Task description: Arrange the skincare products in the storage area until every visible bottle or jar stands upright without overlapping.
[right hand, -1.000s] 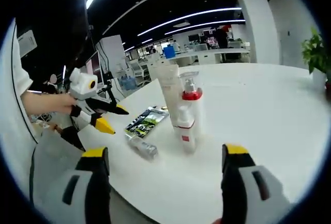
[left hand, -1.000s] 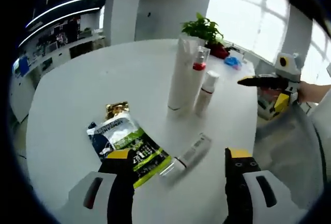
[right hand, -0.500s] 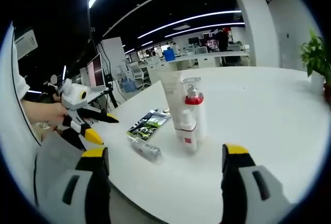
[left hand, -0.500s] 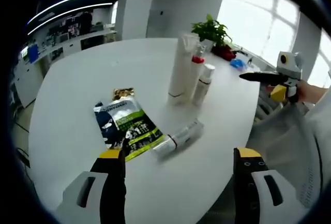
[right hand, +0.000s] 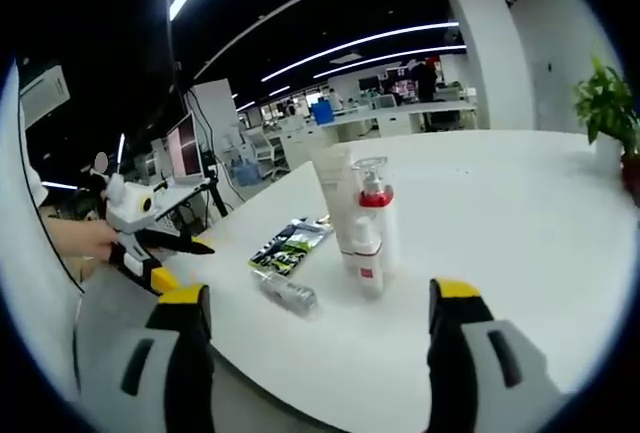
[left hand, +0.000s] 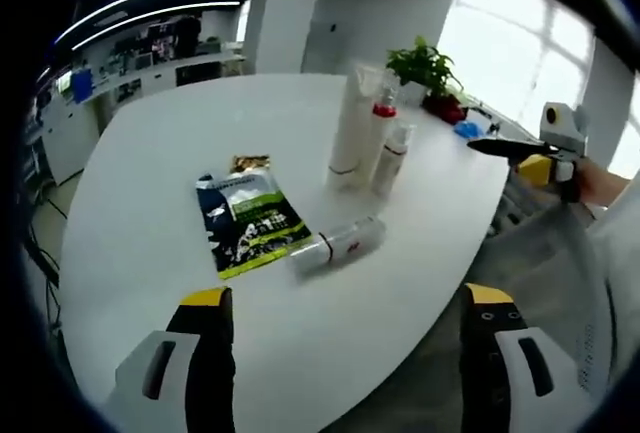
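On the round white table (left hand: pixel 180 133) a tall white tube (left hand: pixel 350 123), a clear pump bottle with a red collar (left hand: pixel 382 128) and a small white bottle (left hand: pixel 394 159) stand upright close together. A clear bottle (left hand: pixel 338 245) lies on its side beside a flat dark-and-green sachet (left hand: pixel 245 221). My left gripper (left hand: pixel 345 328) is open, held back off the table's near edge. My right gripper (right hand: pixel 318 318) is open too, well short of the same group: tube (right hand: pixel 335 193), pump bottle (right hand: pixel 375 215), small bottle (right hand: pixel 360 253), lying bottle (right hand: pixel 287 291) and sachet (right hand: pixel 288 243).
A potted plant (left hand: pixel 425 68) and a small blue item (left hand: pixel 466 129) sit at the table's far edge. The other gripper (left hand: pixel 535 148) shows at right, held by a hand; in the right gripper view it (right hand: pixel 135 238) appears at left. Office desks and monitors fill the background.
Both grippers have drawn back from the table, so the products look smaller and farther. The products themselves have not moved.
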